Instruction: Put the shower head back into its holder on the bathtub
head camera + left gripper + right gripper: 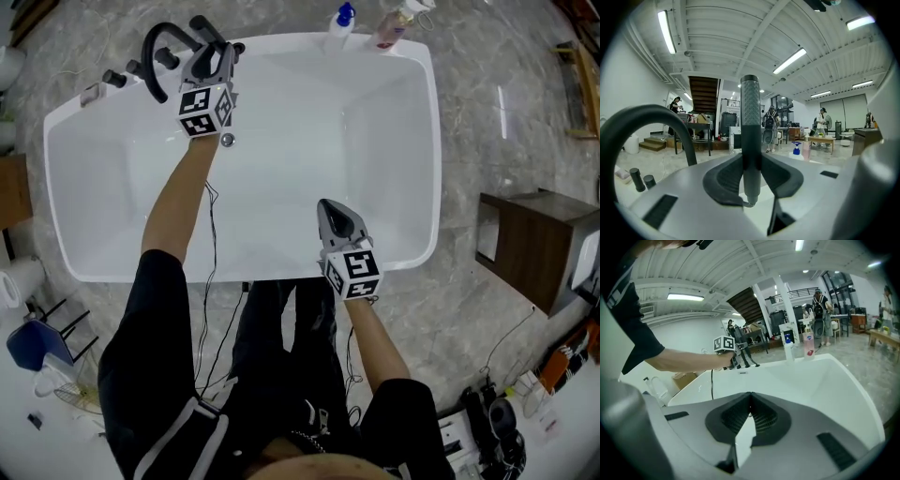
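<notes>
Seen from above, a person stands at a white tub (433, 169), a gripper in each hand. The left gripper (217, 49) reaches to the tub's far-left corner, beside the black arched faucet (155, 56) and its knobs (114, 78). In the left gripper view its jaws are clamped on the shower head (750, 117) – a dark grey stick held upright, with the faucet's curve just to its left. Whether its lower end sits in the holder cannot be told (the jaws hide it). The right gripper (325, 208) hangs over the tub's near side, well apart from the left – its jaws pressed together with nothing between them. Two bottles (342, 21) stand on the far rim.
</notes>
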Available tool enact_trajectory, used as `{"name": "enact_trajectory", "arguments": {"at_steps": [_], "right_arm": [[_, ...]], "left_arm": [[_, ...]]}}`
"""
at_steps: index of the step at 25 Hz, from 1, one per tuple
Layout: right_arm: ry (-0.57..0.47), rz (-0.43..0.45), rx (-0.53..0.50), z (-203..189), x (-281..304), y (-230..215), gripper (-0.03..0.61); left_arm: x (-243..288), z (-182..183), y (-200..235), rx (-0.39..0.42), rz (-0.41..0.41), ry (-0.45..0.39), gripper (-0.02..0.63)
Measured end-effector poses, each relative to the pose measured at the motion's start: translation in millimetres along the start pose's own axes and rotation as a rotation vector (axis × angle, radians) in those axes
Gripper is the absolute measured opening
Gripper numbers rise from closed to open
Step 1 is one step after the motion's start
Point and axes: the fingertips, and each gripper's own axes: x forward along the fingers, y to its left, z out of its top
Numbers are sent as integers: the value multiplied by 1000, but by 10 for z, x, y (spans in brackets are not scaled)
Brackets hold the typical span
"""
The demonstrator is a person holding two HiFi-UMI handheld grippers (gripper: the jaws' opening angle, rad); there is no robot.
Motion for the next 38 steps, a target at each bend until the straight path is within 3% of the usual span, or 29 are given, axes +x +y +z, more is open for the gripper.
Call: {"name": "enact_trajectory", "arguments": {"at_steps": [10, 24, 27, 38], "right_arm": [[25, 5, 61, -306, 55, 5, 8], [44, -12, 105, -527, 96, -58, 8], [49, -17, 98, -561, 133, -63, 8], [83, -31, 96, -693, 195, -108, 8]], "left_arm": [[251, -251, 160, -22, 16, -22, 132], [611, -514, 303, 34, 27, -19, 132], [710, -596, 324, 55, 23, -5, 132], [899, -932, 467, 17, 26, 49, 132]]}}
